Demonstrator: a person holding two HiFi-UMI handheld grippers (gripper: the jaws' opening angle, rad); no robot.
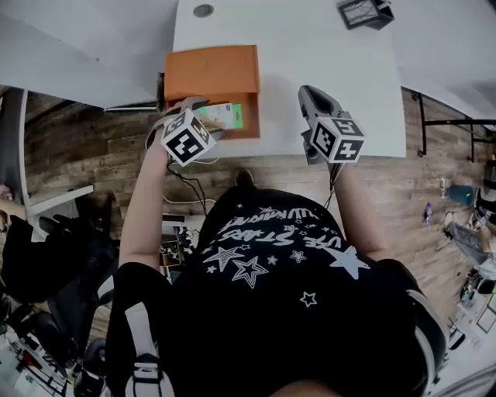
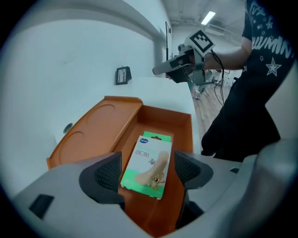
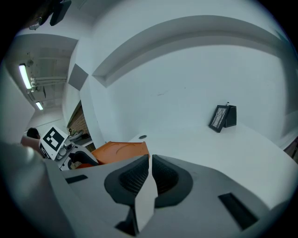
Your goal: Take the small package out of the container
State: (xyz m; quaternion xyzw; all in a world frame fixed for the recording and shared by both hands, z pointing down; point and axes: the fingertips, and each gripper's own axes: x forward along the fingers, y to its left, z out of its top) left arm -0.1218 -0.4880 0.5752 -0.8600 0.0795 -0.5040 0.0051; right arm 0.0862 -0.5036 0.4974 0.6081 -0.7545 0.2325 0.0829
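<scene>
An orange container (image 1: 249, 118) stands with its lid (image 1: 212, 73) swung back on the white table (image 1: 310, 46). In it lies a small green-and-white package (image 1: 225, 115), flat on the bottom (image 2: 146, 161). My left gripper (image 1: 208, 118) hangs just over the container, open, its pads (image 2: 106, 175) either side of the package and clear of it. My right gripper (image 1: 310, 93) is held above the bare table to the right of the container, shut with nothing between its pads (image 3: 136, 176). It also shows in the left gripper view as the right gripper (image 2: 181, 62).
A small black framed stand (image 1: 364, 12) sits at the table's far right, seen too as the stand (image 3: 222, 117). A round cable hole (image 1: 203, 10) lies behind the container. The table's front edge runs just before the person's body; wood floor lies below.
</scene>
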